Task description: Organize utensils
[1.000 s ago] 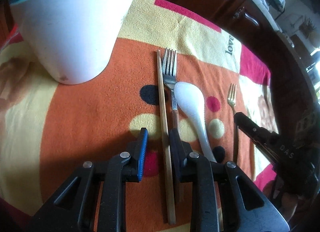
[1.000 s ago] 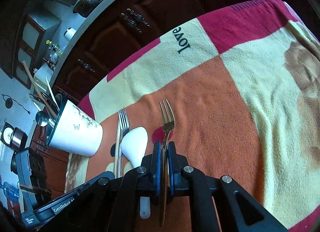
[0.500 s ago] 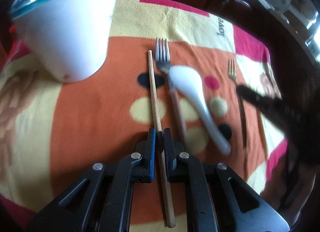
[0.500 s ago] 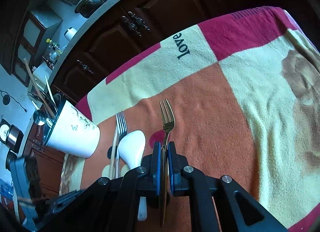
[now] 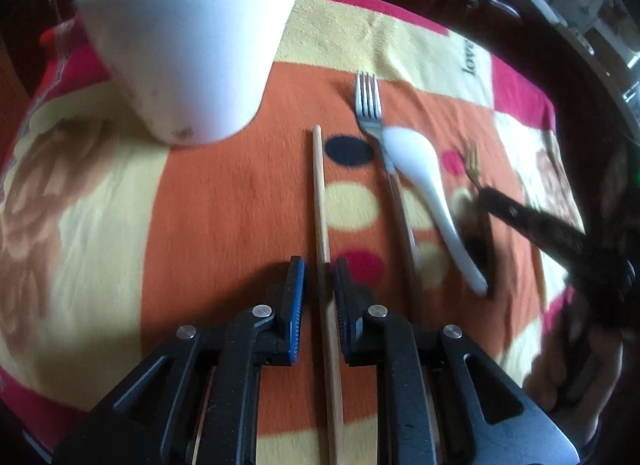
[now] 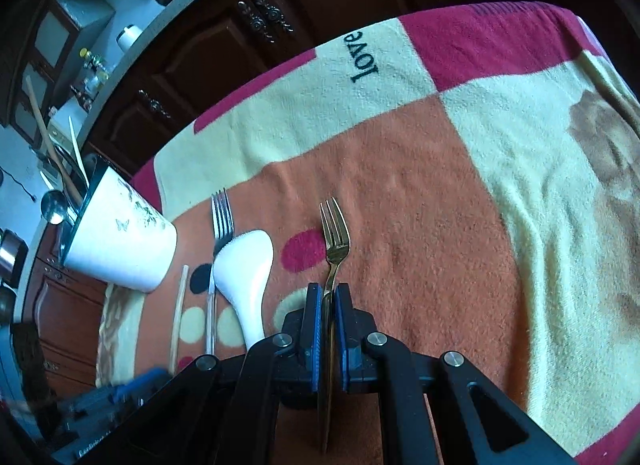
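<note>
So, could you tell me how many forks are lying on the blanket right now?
2: a silver fork beside the white spoon, partly under its bowl, and a gold fork clamped in the right gripper. None seems hidden.

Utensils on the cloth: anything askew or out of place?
Yes. The white spoon lies slanted, its bowl overlapping the silver fork. Only one chopstick is on the cloth, with no partner beside it. Nothing looks spilled or damaged.

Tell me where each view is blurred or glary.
Left wrist view: the silver fork, white spoon and right gripper are smeared by motion blur; the chopstick is sharper. Right wrist view: mostly crisp, the gold fork clear, with blur at the lower left corner.
</note>
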Tool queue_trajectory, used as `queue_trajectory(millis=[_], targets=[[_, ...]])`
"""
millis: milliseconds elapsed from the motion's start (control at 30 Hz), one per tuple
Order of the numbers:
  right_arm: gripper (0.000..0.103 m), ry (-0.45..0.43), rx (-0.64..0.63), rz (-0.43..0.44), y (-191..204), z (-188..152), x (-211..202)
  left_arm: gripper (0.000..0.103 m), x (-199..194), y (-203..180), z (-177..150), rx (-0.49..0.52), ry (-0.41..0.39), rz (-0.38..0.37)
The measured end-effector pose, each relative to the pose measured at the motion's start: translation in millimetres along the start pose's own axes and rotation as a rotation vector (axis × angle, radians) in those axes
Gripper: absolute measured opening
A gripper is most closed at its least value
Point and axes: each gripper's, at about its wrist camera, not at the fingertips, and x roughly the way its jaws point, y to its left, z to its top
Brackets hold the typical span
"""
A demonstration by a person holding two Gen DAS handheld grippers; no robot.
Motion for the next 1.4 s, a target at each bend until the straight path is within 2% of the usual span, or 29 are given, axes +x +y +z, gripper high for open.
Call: queue_trajectory(millis=[133,333,400,467,600,700,733,800,833,967,1100,1167,1233,1333,1400], targets=[[0.006,0.01,-0.003,-0.011,-0.6,2.8,0.5,0.02,8.8,-4.4,17.0,0.007,-0.008,0.004],[0.009,0.027,0.005,-0.022,-4.1,25.4,2.8,0.02,18.1,-11.5,29.9,0.03,-0.028,0.053],[0.014,0.043,0.006,-0.034,-4.5,30.2,6.7,0.016,20.0,-13.2,32.1,0.044,-0.028,0.071],[0.017,0.061,0.001,-0.044,-2.9,30.6,10.4,0.006,19.9,-10.6,31.8,0.057,-0.031,0.085],[0.026,0.098,-0.066,-0.082,12.1,28.9,17.4,0.005,15.6,-0.2,30.9,0.036,-0.023,0.043],[0.026,0.126,-0.118,-0.149,22.9,33.0,24.3,0.005,1.5,3.9,27.7,0.028,-0.066,0.027],[0.026,0.13,-0.136,-0.171,26.0,33.9,26.2,0.005,-5.7,5.0,26.4,0.026,-0.087,0.016],[0.013,0.133,-0.184,-0.235,32.8,33.1,29.6,0.005,-18.8,7.1,24.1,0.022,-0.125,-0.003],[0.012,0.126,-0.212,-0.265,35.9,30.9,30.1,0.005,-27.5,8.7,22.5,0.02,-0.151,-0.016],[0.004,0.085,-0.218,-0.269,38.3,23.1,25.1,0.005,-56.4,18.5,17.1,-0.006,-0.241,-0.054],[0.004,0.005,-0.179,-0.232,32.0,16.4,6.9,0.005,-80.1,32.5,14.1,-0.057,-0.303,-0.111],[0.004,-0.03,-0.164,-0.216,30.9,13.8,-4.8,0.005,-80.6,35.9,14.3,-0.063,-0.281,-0.098],[0.004,-0.018,-0.169,-0.219,31.8,11.5,-7.6,0.005,-75.3,37.1,12.7,-0.069,-0.245,-0.096],[0.004,0.065,-0.177,-0.177,32.6,5.3,-1.9,0.005,-70.7,39.1,5.8,-0.07,-0.214,-0.085],[0.004,0.118,-0.188,-0.194,33.5,-1.2,4.7,0.005,-69.4,40.9,3.3,-0.077,-0.203,-0.086]])
